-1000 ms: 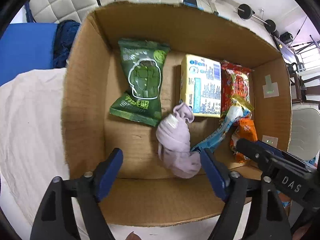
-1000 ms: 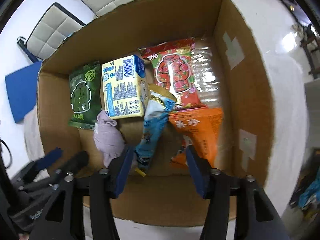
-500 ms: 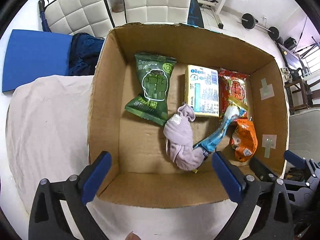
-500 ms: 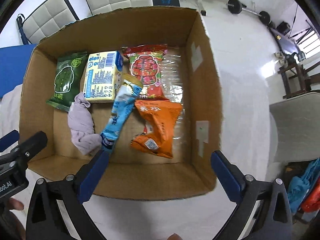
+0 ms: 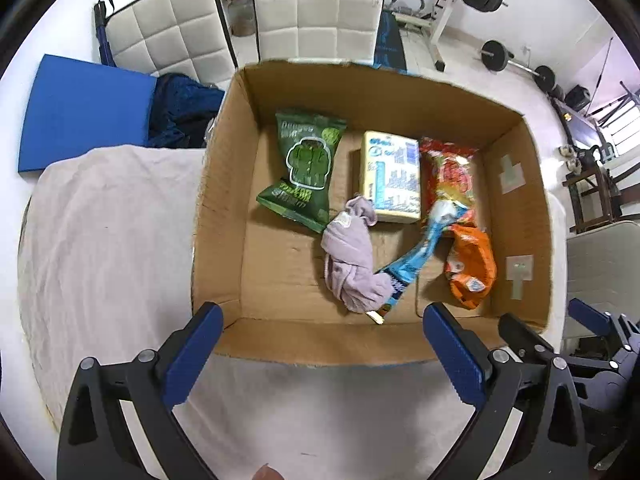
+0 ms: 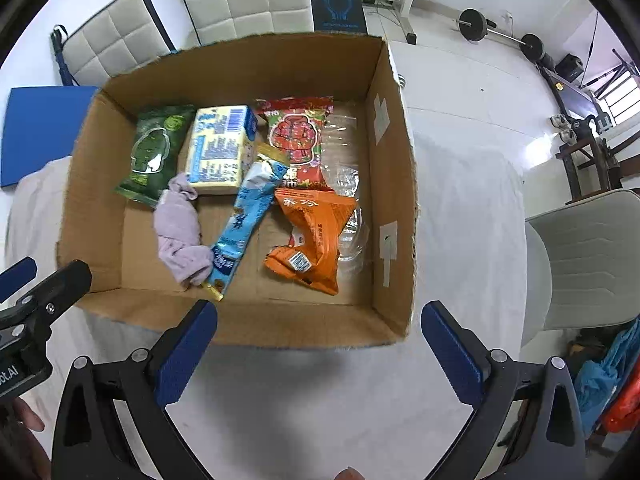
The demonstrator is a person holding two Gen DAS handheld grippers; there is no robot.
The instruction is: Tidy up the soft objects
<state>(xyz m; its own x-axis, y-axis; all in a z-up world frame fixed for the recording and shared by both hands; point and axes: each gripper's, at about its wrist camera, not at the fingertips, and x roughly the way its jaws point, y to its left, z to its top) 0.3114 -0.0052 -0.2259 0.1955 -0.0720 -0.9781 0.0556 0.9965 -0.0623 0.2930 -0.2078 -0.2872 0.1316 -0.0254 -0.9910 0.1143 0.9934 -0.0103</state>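
An open cardboard box [image 5: 218, 216] [image 6: 394, 184] stands on a cloth-covered table. Inside lie a lilac rolled sock [image 5: 352, 256] [image 6: 180, 228], a green snack bag [image 5: 306, 168] [image 6: 154, 152], a yellow carton [image 5: 390, 176] [image 6: 220, 148], a red snack bag [image 5: 450, 168] [image 6: 298, 136], a blue stick pack [image 5: 416, 260] [image 6: 244, 224] and an orange bag [image 5: 470, 268] [image 6: 316, 236]. My left gripper [image 5: 320, 352] is open and empty, above the box's near wall. My right gripper [image 6: 316, 348] is open and empty, near the box's front right corner.
The pale cloth [image 5: 104, 248] covers the table left of the box. White padded chairs [image 5: 316, 8] and a blue mat [image 5: 84, 108] stand behind the box. A grey chair [image 6: 588, 256] is at the right. Gym weights [image 6: 500, 36] lie on the floor beyond.
Both grippers have pulled back and up out of the box and opened wider. The sock and the packs lie where they were.
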